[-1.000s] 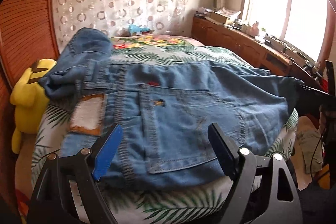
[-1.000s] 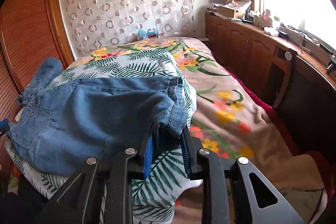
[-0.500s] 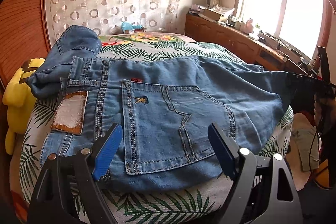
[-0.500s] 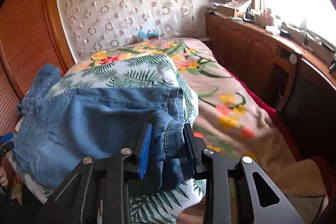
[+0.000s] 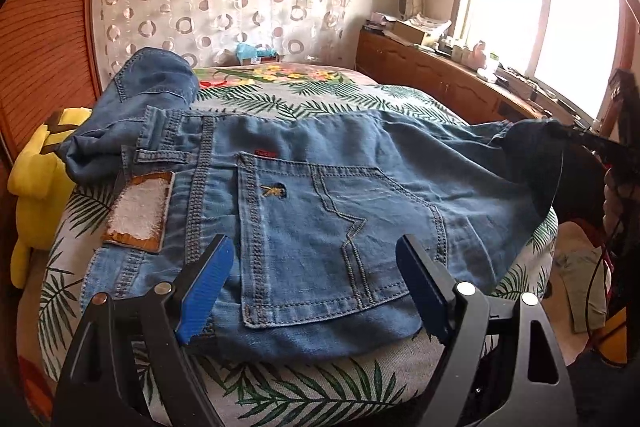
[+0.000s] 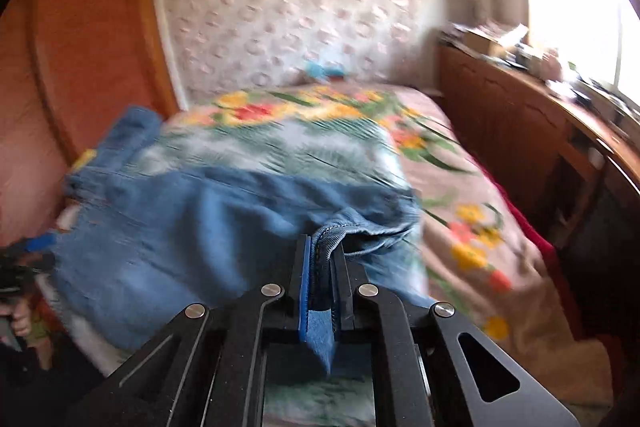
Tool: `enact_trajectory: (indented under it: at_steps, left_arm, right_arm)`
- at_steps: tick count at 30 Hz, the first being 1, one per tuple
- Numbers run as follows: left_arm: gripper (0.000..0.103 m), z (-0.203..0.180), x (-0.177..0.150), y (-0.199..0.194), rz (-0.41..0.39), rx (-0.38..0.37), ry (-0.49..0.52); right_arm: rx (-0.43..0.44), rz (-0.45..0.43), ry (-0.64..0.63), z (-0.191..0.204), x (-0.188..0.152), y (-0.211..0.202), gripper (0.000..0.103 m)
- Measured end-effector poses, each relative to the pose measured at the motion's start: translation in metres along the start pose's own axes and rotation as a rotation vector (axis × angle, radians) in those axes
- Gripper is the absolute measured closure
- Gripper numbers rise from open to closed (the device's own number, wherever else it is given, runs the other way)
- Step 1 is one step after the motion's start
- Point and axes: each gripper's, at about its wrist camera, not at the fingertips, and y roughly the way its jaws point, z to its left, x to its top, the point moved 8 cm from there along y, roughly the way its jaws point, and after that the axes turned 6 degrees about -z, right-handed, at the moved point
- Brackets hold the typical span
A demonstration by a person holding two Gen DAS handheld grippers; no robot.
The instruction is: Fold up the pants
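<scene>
Blue denim pants [image 5: 320,195] lie across the near end of the bed, back pocket up, with the waistband and its patch to the left. My left gripper [image 5: 313,243] hovers open just above the back pocket, nothing between its blue pads. In the blurred right wrist view the pants [image 6: 180,227] stretch away to the left. My right gripper [image 6: 323,245] is closing its jaws on the stitched leg hem [image 6: 344,227], the pads pressing the denim and lifting it off the cover. Another part of the pants [image 5: 152,79] is bunched at the far left.
The bed cover [image 5: 280,379] has a green leaf print, with flowers farther back. A yellow plush toy [image 5: 36,171] sits at the bed's left side by a wooden wardrobe [image 5: 40,47]. A cluttered wooden cabinet [image 5: 440,79] runs under the window. Clothes lie on the floor [image 5: 580,287].
The right gripper's jaws have come together on the leg hem and lifted it, raising the leg end; its view is now blurred. The left gripper stays open over the pocket.
</scene>
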Motion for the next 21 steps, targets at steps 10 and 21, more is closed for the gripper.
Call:
enact_trajectory:
  at_steps: [10,21]
  left_arm:
    - [0.019,0.011,0.01,-0.017,-0.042,0.022,-0.01]
    - [0.019,0.033,0.005,-0.022,-0.045,0.042,-0.05]
  right_arm:
    - [0.28,-0.047,-0.175,0.138,0.043,-0.001,0.095]
    - [0.472,-0.026,-0.177,0.198,0.053,-0.009,0.095]
